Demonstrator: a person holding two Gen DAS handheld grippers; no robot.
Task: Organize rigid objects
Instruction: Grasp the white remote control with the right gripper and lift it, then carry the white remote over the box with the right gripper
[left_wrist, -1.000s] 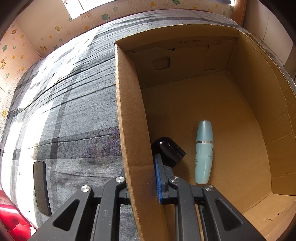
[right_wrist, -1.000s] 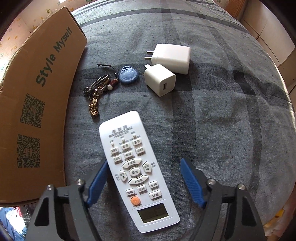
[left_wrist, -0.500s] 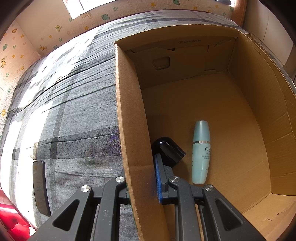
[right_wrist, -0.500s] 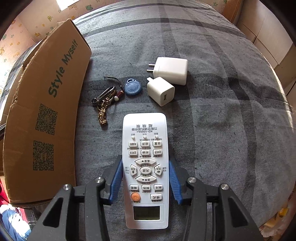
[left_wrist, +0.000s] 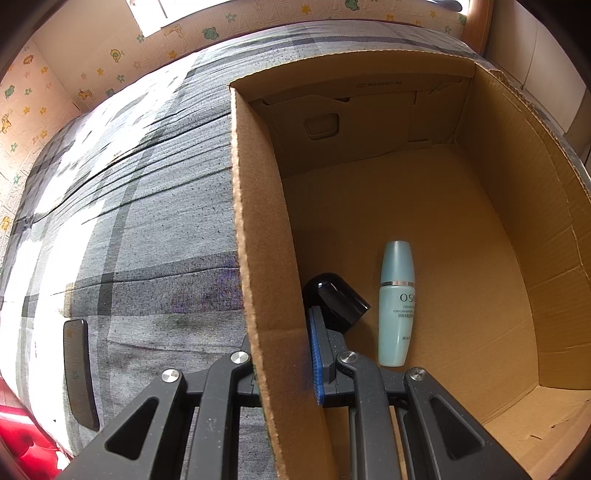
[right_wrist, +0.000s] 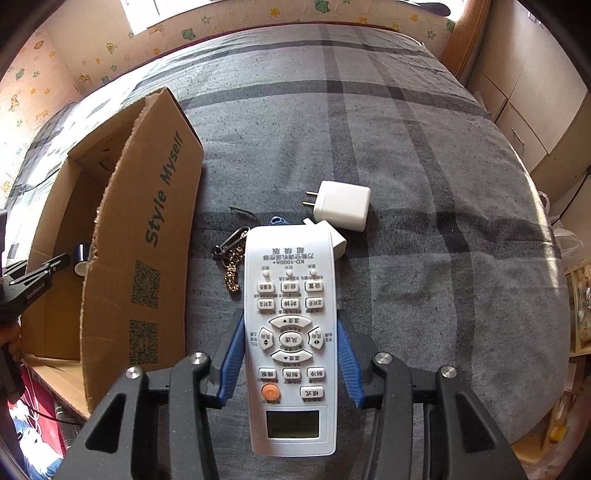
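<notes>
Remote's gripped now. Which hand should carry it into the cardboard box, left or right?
Right. The right gripper is shut on the remote, raised off the bedspread. The left gripper is clamped on the box wall, steadying it, so it isn't free.

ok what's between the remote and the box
In the right wrist view, a keyring lies on the grey cover between the remote and the box wall.

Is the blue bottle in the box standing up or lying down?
Lying down. The bottle rests flat on the floor of the box, its cap pointing toward the far wall.
</notes>
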